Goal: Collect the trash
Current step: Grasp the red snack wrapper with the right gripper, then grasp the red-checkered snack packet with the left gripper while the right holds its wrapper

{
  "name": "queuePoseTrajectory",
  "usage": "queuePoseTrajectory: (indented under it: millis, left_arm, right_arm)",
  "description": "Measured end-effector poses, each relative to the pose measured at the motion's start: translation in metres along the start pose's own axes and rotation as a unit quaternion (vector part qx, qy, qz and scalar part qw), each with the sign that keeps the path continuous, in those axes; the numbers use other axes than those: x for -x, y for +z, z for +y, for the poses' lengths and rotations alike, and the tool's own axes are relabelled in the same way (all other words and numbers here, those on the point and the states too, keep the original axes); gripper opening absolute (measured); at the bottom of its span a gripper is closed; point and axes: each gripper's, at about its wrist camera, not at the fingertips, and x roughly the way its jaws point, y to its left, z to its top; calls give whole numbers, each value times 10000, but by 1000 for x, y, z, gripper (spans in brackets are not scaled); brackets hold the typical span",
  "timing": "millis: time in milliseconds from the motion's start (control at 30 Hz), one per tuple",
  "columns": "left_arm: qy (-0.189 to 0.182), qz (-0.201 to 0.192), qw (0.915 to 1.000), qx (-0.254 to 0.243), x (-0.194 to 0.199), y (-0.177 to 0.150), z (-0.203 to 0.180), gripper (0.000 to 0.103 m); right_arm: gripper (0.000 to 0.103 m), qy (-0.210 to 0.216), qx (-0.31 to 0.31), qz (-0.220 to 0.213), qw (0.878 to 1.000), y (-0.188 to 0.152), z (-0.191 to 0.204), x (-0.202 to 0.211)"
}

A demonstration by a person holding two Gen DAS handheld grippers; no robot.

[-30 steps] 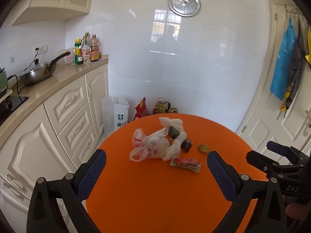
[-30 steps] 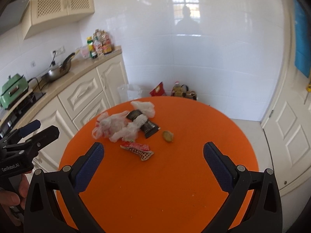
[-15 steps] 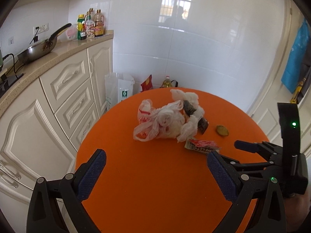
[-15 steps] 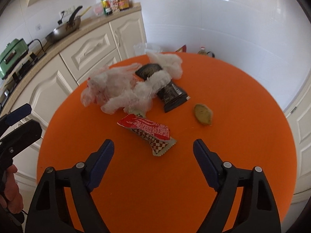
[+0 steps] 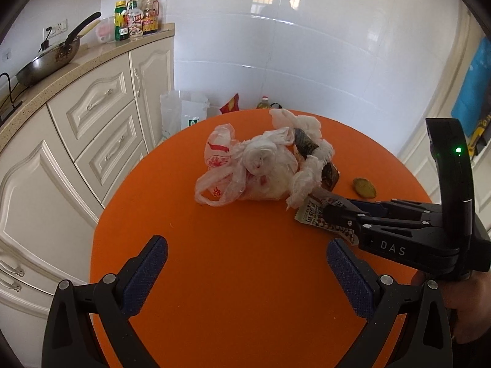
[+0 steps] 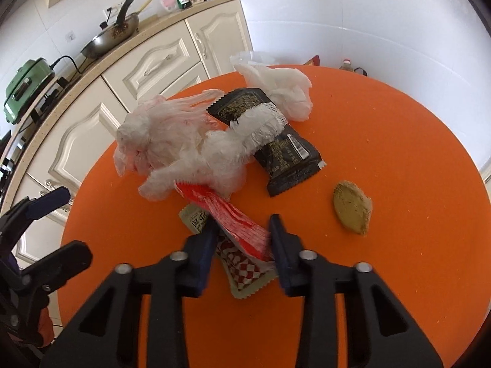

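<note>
Round orange table (image 5: 245,276) stands in a white-tiled kitchen; all positions below are given from this table. To its left runs a cream cabinet run (image 5: 101,116) with a speckled counter, bearing one wok (image 5: 49,61), one green appliance (image 6: 24,89) and a cluster of bottles (image 5: 136,15) at the far end. On the floor beyond the table's far edge: one white bag (image 5: 182,110), one red packet (image 5: 231,104) and one oil bottle (image 5: 264,102). One door (image 5: 435,128) stands to the right, with blue cloth hanging near it. Trash on the table, counted: one crumpled plastic bag (image 5: 245,165) with red print near the centre; one white wad (image 6: 276,89) toward the far edge; one black wrapper (image 6: 276,147) partly under a strip of white plastic; one brown cookie (image 6: 351,207) lying apart to the right; one red-and-white wrapper (image 6: 239,230) nearest the near edge, its far end tucked under the plastic bag. Right gripper (image 6: 242,236) has just been closing, and its pads now press on both sides of the red-and-white wrapper, which buckles up between them. Left gripper (image 5: 245,271) hangs over bare table at the near side, jaws wide apart, nothing between them. One hand (image 5: 460,300) shows at the right gripper's handle.
</note>
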Motion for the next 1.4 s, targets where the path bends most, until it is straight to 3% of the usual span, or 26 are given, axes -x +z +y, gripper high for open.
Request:
queuePoseTrajectory:
  millis: [167, 533, 767, 900, 967, 1100, 1167, 1300, 1367, 1400]
  left_arm:
    - [-110, 43, 9999, -124, -19, 8, -9, 102]
    - [-507, 318, 9970, -483, -69, 11, -48, 102]
    - [-141, 484, 9969, -606, -122, 30, -84, 100]
    - [36, 352, 9945, -984, -138, 30, -99, 81]
    - [-89, 295, 9933, -1111, -139, 28, -99, 70]
    - [-455, 350, 9911, -1201, -143, 37, -83, 34]
    - [-740, 420, 9902, -1109, -146, 41, -68, 28]
    - [-847, 482, 9885, -1157, -153, 44, -63, 29]
    - [-822, 483, 9887, -1155, -156, 46, -63, 36]
    - [-792, 483, 9888, -1170, -158, 47, -65, 48]
  right_arm:
    - [24, -47, -131, -124, 9998, -14, -4, 14]
    - [22, -277, -998, -495, 9934, -58, -45, 64]
    - [22, -380, -1346, -651, 9880, -75, -73, 84]
    - [22, -369, -1415, -714, 9867, -81, -84, 93]
    - [22, -355, -1441, -741, 9861, -83, -87, 95]
    - [22, -333, -1526, -744, 9849, -86, -89, 92]
    - [22, -314, -1553, -733, 9846, -89, -88, 89]
    - [22, -308, -1562, -688, 9848, -92, -84, 84]
    - [22, -312, -1544, -670, 9852, -91, -81, 82]
    - [22, -330, -1534, -660, 9854, -91, -81, 81]
